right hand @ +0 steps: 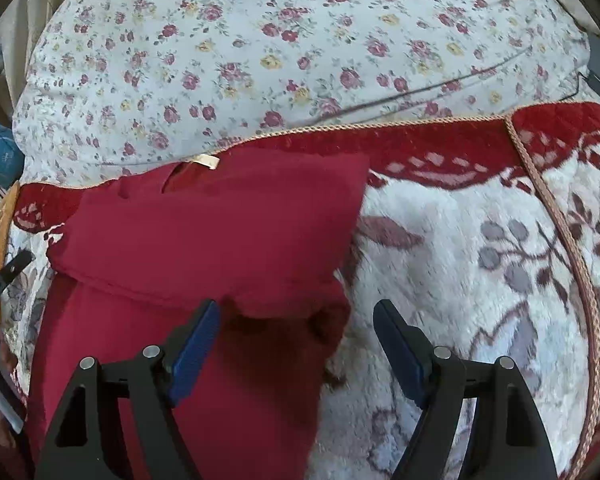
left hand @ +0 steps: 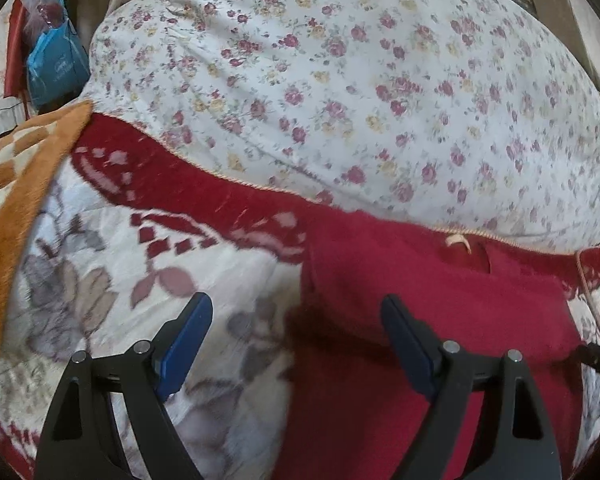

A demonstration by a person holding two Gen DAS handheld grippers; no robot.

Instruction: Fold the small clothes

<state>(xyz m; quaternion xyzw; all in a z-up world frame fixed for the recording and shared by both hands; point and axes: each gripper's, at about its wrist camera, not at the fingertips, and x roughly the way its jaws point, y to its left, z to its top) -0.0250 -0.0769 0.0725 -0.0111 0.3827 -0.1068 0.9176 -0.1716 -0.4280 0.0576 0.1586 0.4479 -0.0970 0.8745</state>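
Observation:
A dark red garment (left hand: 432, 320) lies partly folded on a cream blanket with red borders (left hand: 188, 264). A small beige label (left hand: 458, 240) shows near its collar. My left gripper (left hand: 296, 312) is open and empty, hovering over the garment's left edge. In the right wrist view the garment (right hand: 204, 232) has its upper part folded down over the lower part, label (right hand: 206, 160) at the top. My right gripper (right hand: 296, 316) is open and empty above the garment's right edge, where a fold bulges. The left gripper's tip (right hand: 8, 272) shows at the left edge.
A floral duvet (left hand: 340, 80) is heaped behind the blanket. An orange checked towel (left hand: 24, 184) lies at the left. A blue bag (left hand: 56, 64) hangs at the far left. A braided cord trim (right hand: 556, 216) runs down the blanket (right hand: 460, 264) at the right.

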